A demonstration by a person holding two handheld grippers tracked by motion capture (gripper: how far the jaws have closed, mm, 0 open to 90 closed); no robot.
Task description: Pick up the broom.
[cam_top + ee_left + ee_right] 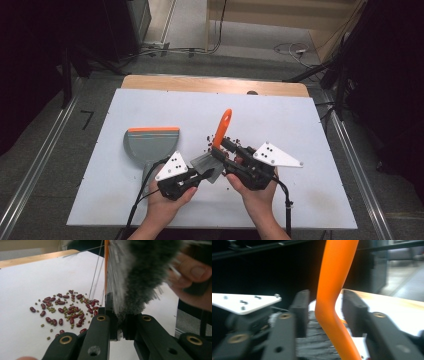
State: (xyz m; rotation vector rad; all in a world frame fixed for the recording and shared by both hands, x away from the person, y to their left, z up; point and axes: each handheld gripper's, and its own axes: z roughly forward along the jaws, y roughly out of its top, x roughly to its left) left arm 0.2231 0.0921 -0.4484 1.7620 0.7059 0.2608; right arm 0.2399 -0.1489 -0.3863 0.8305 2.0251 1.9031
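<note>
Left gripper (pixel 205 174): clamped on the brush's grey bristles (pixel 142 277).
Right gripper (pixel 223 145): jaws astride the orange handle (pixel 332 300), gaps showing.
Beans (pixel 65 311): mid-table.
Dustpan (pixel 150 142): left, well apart.
Table (pixel 310 200): bare margins near and right.

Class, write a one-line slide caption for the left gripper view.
Grey brush bristles between the left gripper's fingers, beside scattered red and green beans on the white table.
</note>
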